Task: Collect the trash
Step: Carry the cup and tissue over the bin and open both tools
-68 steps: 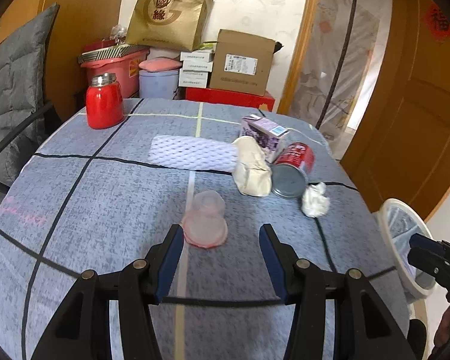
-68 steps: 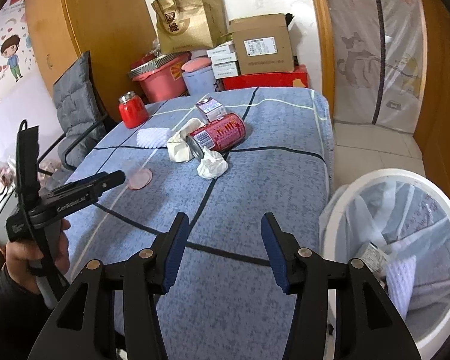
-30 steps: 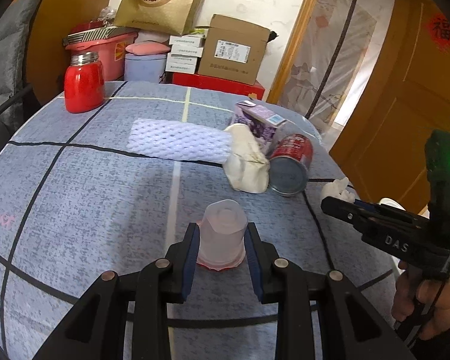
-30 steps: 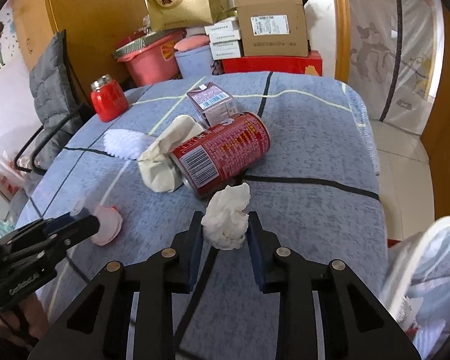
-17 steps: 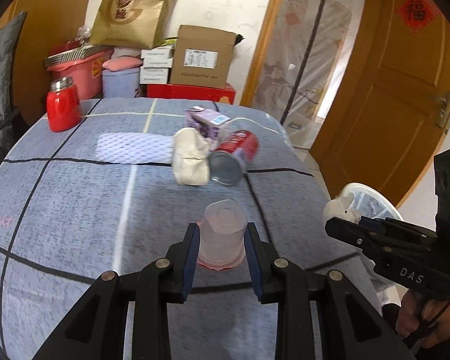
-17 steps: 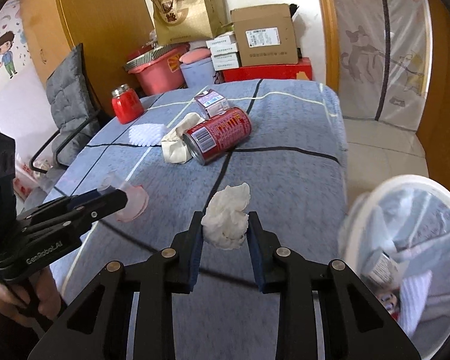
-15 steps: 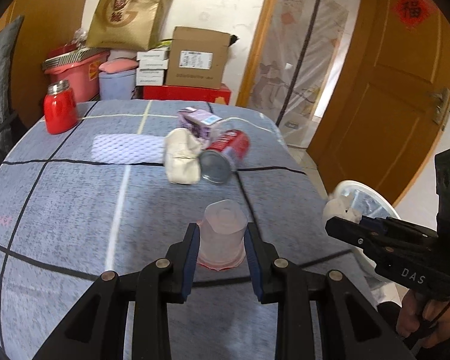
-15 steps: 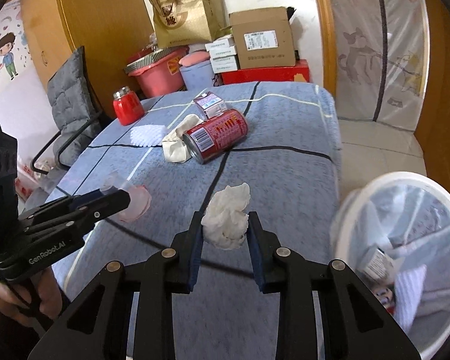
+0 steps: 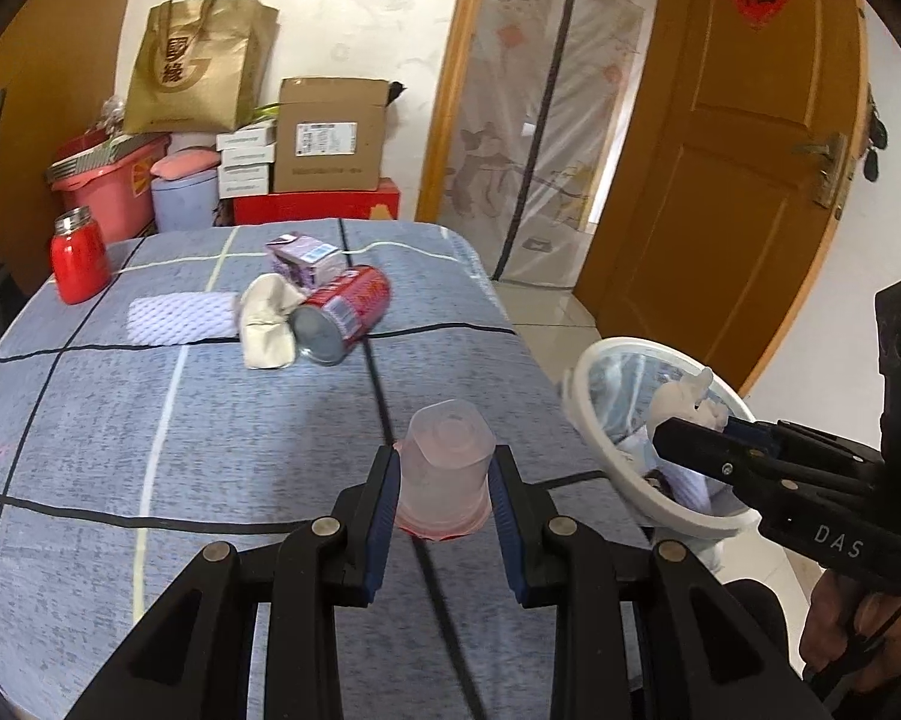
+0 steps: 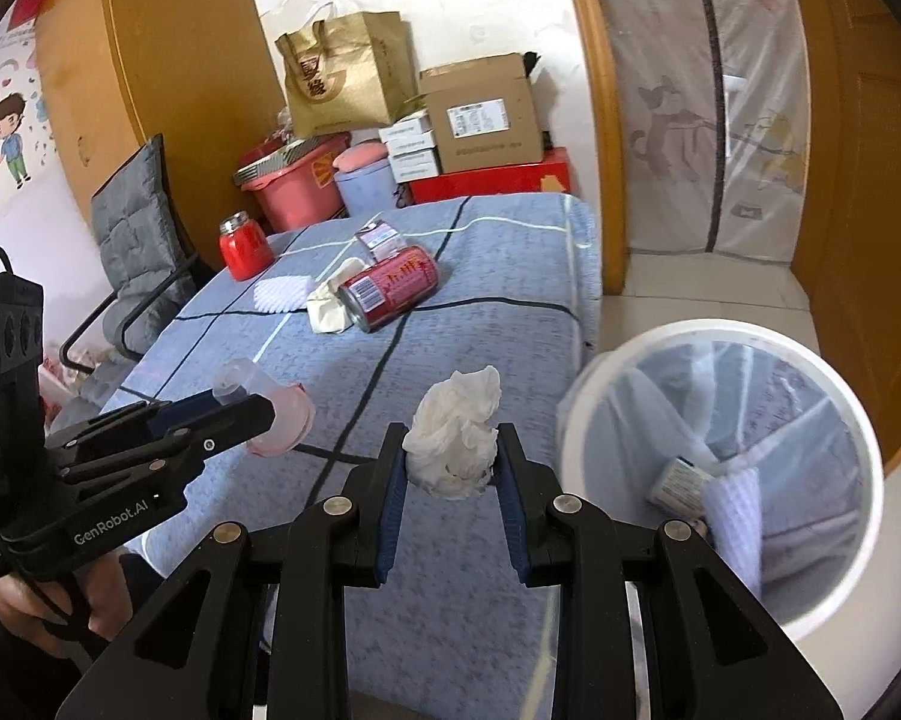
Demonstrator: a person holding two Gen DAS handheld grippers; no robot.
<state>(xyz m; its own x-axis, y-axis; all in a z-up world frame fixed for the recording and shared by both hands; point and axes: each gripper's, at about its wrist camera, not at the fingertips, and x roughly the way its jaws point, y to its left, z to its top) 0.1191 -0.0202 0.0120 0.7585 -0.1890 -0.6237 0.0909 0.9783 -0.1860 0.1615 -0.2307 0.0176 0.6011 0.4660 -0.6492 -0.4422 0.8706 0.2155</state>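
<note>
My left gripper (image 9: 444, 480) is shut on a clear plastic cup (image 9: 445, 468) with a pink rim, held upside down above the table's right side. A crumpled white tissue (image 10: 455, 443) sits between the pads of my right gripper (image 10: 450, 468), which is shut on it. In the left wrist view the right gripper (image 9: 684, 420) hangs over the white trash bin (image 9: 594, 432) with the tissue (image 9: 687, 399). The right wrist view has the bin (image 10: 834, 396) at right, lined with a bag and holding some trash. The left gripper (image 10: 252, 414) with the cup (image 10: 270, 414) shows at left.
On the blue checked tablecloth (image 9: 210, 420) lie a red can (image 9: 345, 315) on its side, a cream crumpled wrapper (image 9: 267, 324), a purple carton (image 9: 303, 258), a white foam net (image 9: 180, 318) and a red jar (image 9: 78, 255). Boxes and a paper bag (image 9: 198, 66) stand behind.
Both grippers have lifted their items off the table and swung right toward the bin. The bin now fills the right side of both views.
</note>
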